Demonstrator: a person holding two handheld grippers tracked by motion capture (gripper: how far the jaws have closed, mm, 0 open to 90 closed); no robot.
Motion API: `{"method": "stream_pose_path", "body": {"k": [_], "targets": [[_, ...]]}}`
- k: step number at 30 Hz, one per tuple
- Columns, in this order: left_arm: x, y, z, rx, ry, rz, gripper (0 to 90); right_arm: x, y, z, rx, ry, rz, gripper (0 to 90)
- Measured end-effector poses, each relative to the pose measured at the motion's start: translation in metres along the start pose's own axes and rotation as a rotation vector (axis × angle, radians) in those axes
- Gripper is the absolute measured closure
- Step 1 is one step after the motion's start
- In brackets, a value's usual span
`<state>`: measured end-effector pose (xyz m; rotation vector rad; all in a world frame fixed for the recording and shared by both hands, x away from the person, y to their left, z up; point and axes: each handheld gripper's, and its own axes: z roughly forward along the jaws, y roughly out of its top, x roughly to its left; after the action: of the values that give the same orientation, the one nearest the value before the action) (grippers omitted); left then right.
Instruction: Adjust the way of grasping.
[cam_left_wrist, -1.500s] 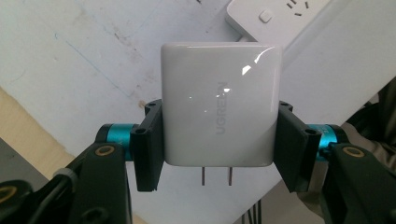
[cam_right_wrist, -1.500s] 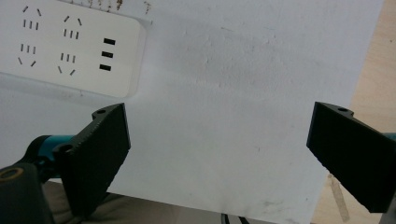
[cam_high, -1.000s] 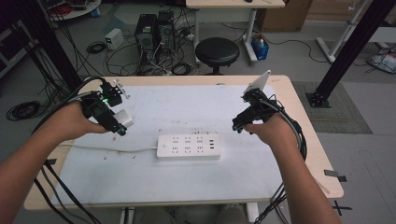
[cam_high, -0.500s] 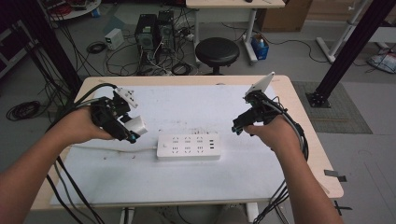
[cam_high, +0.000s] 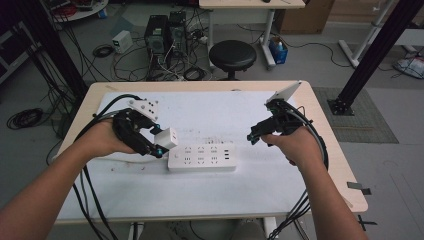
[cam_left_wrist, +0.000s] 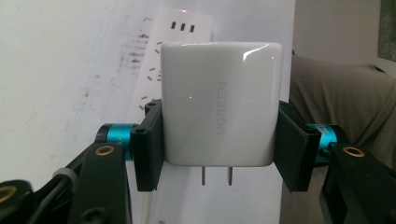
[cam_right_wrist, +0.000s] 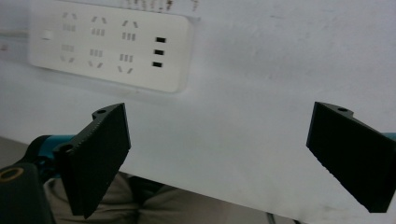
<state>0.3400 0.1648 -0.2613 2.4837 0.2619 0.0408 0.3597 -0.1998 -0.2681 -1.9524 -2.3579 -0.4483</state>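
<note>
Between the two black jaws of your left gripper (cam_left_wrist: 219, 140) sits the white charger (cam_left_wrist: 219, 102), clamped by its two flat sides so that both pads press hard against it. Its two metal prongs (cam_left_wrist: 216, 176) stick out from the face nearest your hand, below the line of the pads, and the printed face looks back along the jaws. Beyond the jaw tips and just behind the charger lies the white power strip (cam_left_wrist: 159, 74), running away from you, with its three small dark slots at the far end. From above, your left gripper (cam_high: 159, 147) holds the charger (cam_high: 166, 138) just off the left end of the power strip (cam_high: 201, 157), slightly above it; whether the two touch cannot be told.

Your right gripper (cam_right_wrist: 224, 154) has its jaws wide apart with nothing between them. Past the tip of the jaw at the left of that view, the power strip (cam_right_wrist: 107, 49) rests on the white table cover (cam_right_wrist: 261, 70), its three dark slots at the end nearest the gap. From above, your right gripper (cam_high: 254, 137) hovers to the right of the strip, near but clear of it, its jaws pointing toward that end.
</note>
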Motion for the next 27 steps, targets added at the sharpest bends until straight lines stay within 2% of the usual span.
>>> {"method": "stream_pose_path", "body": {"k": [3, 7, 9, 11, 13, 14, 15, 19, 22, 27], "targets": [[-0.002, 0.002, 0.007, -0.014, -0.002, 0.021, 42.6, -0.004, -0.003, 0.004, 0.003, 0.087, 0.031, 5.7], [-0.002, 0.004, 0.016, -0.046, -0.015, 0.032, 42.6, -0.007, -0.009, 0.009, 0.008, 0.196, 0.044, 5.7], [-0.003, 0.006, 0.02, -0.05, -0.021, 0.041, 42.6, -0.006, -0.011, 0.011, 0.012, 0.243, 0.049, 5.8], [-0.004, 0.007, 0.024, -0.051, -0.016, 0.053, 42.5, -0.005, -0.013, 0.012, 0.015, 0.301, 0.049, 12.3], [-0.006, 0.009, 0.028, -0.058, -0.019, 0.063, 42.5, -0.004, -0.013, 0.014, 0.019, 0.355, 0.062, 12.8], [-0.007, 0.01, 0.03, -0.064, -0.022, 0.063, 42.5, -0.001, -0.014, 0.015, 0.027, 0.41, 0.069, 12.8], [-0.008, 0.011, 0.032, -0.063, -0.021, 0.068, 42.5, -0.001, -0.014, 0.015, 0.027, 0.41, 0.069, 12.8], [-0.011, 0.016, 0.04, -0.05, -0.014, 0.083, 42.5, 0.004, -0.014, 0.02, 0.031, 0.544, 0.079, 12.9], [-0.012, 0.019, 0.045, -0.041, -0.006, 0.089, 42.6, 0.012, -0.015, 0.024, 0.055, 0.606, 0.066, 15.7], [-0.014, 0.026, 0.051, -0.034, -0.004, 0.101, 42.5, 0.024, -0.013, 0.032, 0.07, 0.657, 0.075, 15.7]]}}
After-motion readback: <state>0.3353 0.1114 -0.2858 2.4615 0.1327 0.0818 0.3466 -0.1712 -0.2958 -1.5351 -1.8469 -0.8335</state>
